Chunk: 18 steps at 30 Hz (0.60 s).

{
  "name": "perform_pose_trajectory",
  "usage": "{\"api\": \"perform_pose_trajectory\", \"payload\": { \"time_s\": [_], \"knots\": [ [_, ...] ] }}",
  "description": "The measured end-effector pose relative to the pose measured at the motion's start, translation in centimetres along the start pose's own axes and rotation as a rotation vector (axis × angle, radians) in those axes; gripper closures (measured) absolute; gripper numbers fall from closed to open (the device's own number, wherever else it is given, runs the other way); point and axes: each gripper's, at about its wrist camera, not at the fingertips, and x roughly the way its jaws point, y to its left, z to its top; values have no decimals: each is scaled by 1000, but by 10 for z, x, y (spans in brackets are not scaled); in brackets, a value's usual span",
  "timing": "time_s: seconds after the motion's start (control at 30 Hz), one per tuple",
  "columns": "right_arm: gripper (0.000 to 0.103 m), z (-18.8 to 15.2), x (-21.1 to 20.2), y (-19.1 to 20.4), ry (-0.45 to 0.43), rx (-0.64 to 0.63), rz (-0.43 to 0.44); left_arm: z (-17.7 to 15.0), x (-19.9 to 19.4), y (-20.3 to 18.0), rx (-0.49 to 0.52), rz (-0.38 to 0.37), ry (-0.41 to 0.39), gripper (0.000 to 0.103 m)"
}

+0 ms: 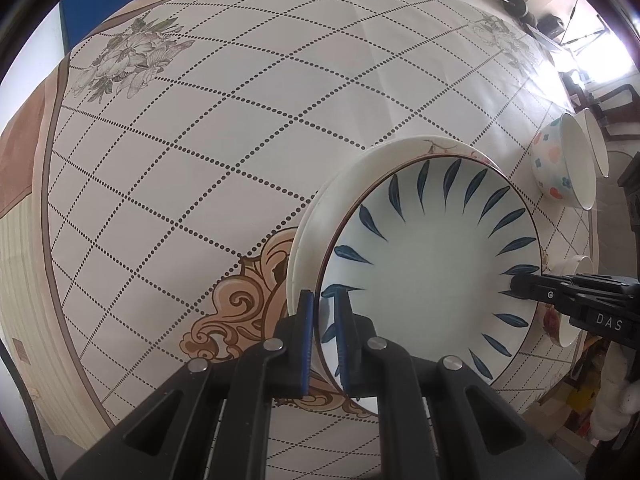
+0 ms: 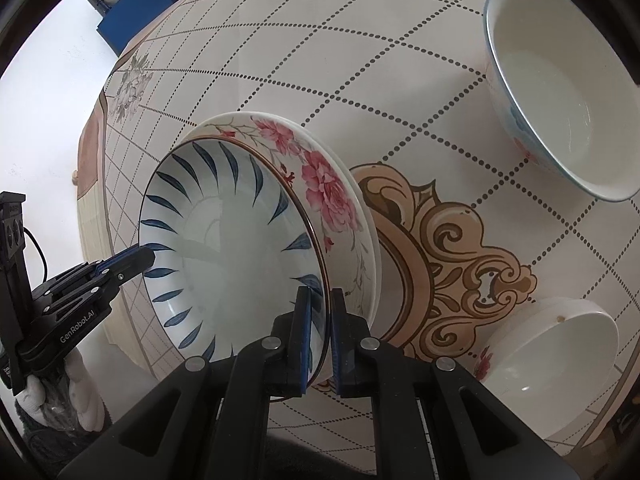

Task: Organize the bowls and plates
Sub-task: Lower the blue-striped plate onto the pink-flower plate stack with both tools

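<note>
A blue-leaf plate (image 1: 424, 264) (image 2: 232, 248) is carried between both grippers, tilted, directly over a stack topped by a pink-flower plate (image 2: 332, 200) (image 1: 444, 146). I cannot tell whether the two plates touch. My left gripper (image 1: 323, 296) (image 2: 140, 256) is shut on the plate's rim on one side. On the opposite side my right gripper (image 2: 320, 294) (image 1: 516, 286) is shut on the rim. A white plate edge (image 1: 304, 240) shows under the flowered one.
A dotted bowl (image 1: 556, 164) and a second bowl (image 1: 598, 144) stand at the table's right edge. A large blue-rimmed bowl (image 2: 560, 100) and small stacked white bowls (image 2: 548, 360) sit right of the stack. The patterned tablecloth (image 1: 240, 140) stretches away to the left.
</note>
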Motion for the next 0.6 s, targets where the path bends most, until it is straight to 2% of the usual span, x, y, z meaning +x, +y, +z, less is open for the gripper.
{"api": "perform_pose_trajectory", "payload": {
  "time_s": [0.6],
  "knots": [
    [93,9,15,0,21,-3,-41,8,23,-9,12,13,41,95]
  ]
}}
